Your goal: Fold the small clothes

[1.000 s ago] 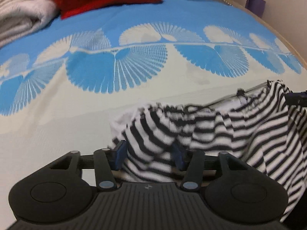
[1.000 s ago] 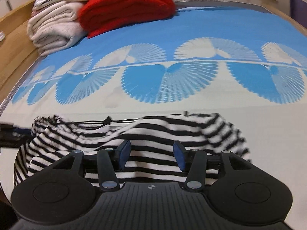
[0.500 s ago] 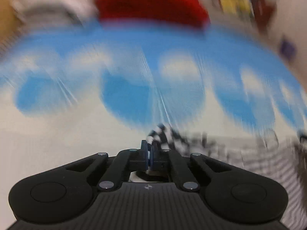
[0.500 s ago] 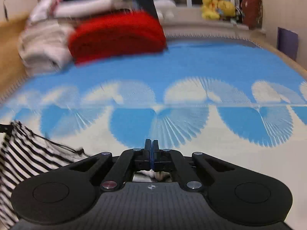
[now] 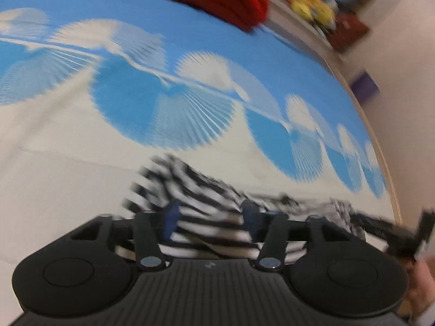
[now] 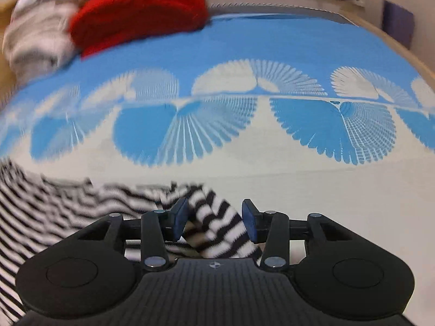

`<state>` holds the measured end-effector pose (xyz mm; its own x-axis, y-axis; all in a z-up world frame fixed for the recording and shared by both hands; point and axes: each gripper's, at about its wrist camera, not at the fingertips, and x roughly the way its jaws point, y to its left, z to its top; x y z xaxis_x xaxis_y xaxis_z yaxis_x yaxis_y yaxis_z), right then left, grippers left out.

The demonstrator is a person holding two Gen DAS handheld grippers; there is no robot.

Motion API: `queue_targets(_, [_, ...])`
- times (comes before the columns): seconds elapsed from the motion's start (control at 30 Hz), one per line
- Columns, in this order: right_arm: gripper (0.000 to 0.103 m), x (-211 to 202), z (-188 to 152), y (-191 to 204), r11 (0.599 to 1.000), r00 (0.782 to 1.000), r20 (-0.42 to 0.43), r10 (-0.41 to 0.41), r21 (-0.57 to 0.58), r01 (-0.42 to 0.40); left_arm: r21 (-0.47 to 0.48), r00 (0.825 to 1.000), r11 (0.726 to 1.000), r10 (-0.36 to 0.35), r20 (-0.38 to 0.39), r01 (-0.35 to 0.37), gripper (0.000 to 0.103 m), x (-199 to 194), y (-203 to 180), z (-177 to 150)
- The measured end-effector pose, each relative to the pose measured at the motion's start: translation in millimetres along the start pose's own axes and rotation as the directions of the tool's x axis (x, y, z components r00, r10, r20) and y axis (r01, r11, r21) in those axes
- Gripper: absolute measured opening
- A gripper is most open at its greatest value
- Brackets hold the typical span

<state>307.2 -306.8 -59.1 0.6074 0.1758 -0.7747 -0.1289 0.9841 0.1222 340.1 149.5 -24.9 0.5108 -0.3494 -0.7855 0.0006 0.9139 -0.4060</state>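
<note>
Left tongs stand wide apart astride the striped garment, gripping nothing, at the lower centre of the frame. Right tongs likewise gape around a bunched striped fold. Closing now risks pinching several layers and skewing the fold.

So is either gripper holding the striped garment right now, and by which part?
Neither. Left gripper and right gripper both stand open around bunched folds of the striped garment, not clamped.
</note>
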Motion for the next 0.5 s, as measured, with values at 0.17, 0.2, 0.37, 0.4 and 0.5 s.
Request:
queue_targets(0.17, [0.003, 16, 0, 9, 0.997, 0.999, -0.04, -0.017, -0.071, 0.014, 0.147, 0.995, 0.985, 0.098, -0.033, -0.092, 0.033, 32, -34, -12])
queue_targets(0.2, [0.003, 16, 2, 9, 0.998, 0.999, -0.036, -0.019, -0.063, 0.017, 0.163, 0.992, 0.979, 0.125, -0.018, -0.121, 0.014, 37, -35, -10])
queue_targets(0.37, [0.003, -18, 20, -2, 0.993, 0.968, 0.238, -0.077, 0.105, 0.053, 0.09, 0.966, 0.982, 0.141, 0.219, -0.164, 0.002, 18, -38, 1])
queue_targets(0.4, [0.003, -14, 20, 0, 0.992, 0.968, 0.228, -0.102, 0.094, 0.082, 0.115, 0.974, 0.978, 0.153, 0.167, -0.173, 0.002, 29, -41, -1])
queue_targets(0.5, [0.01, 16, 16, 5, 0.989, 0.989, 0.063, -0.135, 0.071, 0.131, 0.187, 0.974, 0.959, 0.223, -0.036, -0.212, 0.009, 65, -45, -14])
